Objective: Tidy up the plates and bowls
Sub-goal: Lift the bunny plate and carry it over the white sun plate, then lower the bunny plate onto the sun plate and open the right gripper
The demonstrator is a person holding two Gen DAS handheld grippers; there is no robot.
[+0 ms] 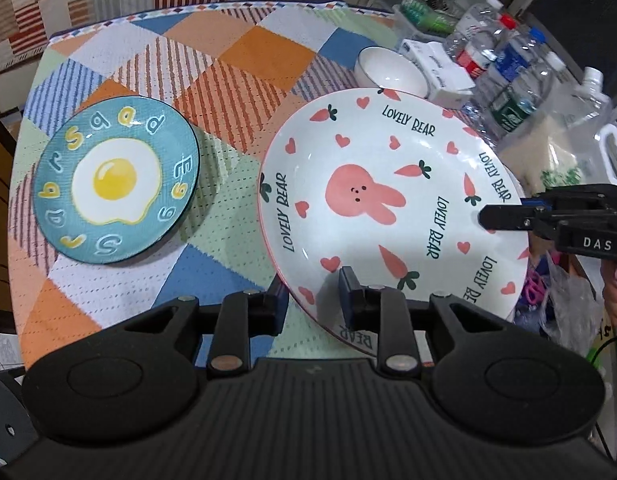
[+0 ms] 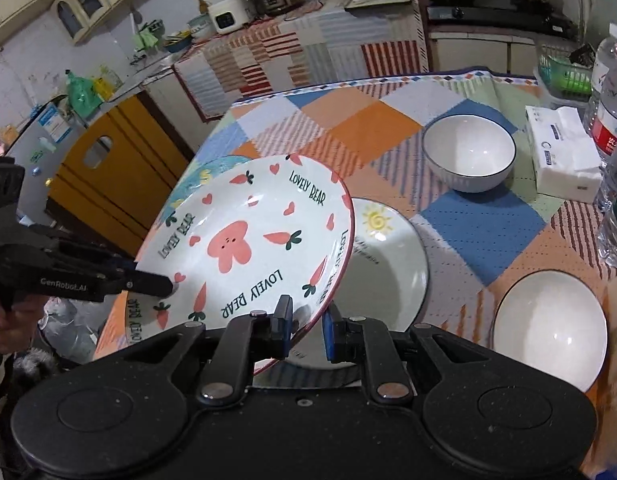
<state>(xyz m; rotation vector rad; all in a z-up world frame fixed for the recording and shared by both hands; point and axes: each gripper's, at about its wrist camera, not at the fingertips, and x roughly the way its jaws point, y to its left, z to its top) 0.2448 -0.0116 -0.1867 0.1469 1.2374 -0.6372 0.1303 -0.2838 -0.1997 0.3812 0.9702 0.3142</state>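
White glaze with pink rabbit, carrots and hearts: bunny plate (image 1: 388, 208) held up off the cloth (image 1: 228, 64), tilted, gripped at two edges at once. Left gripper (image 1: 314, 300) pinching the near rim, one pad above the glaze, the other below. Right gripper (image 2: 306, 320) clamped on the opposite rim the same way (its black tip also seen entering from the right in the left view). In the right view, left gripper reaching in from the left, tip on the plate's edge.

Left of the bunny plate, flat on the cloth: teal egg plate (image 1: 116, 180), partly hidden behind the lifted plate in the right view. Directly under the raised rim, in the right view: sun plate (image 2: 392, 248) lying on the cloth. Far right: small bowl (image 2: 468, 156), upright, dark line round its lip. Near right: larger white bowl (image 2: 548, 324), also upright. Beside the small bowl, further right: tissue pack (image 2: 564, 152), then bottles (image 1: 504, 60) at the table's edge. Beyond the table: kitchen counter with appliances, blurred.
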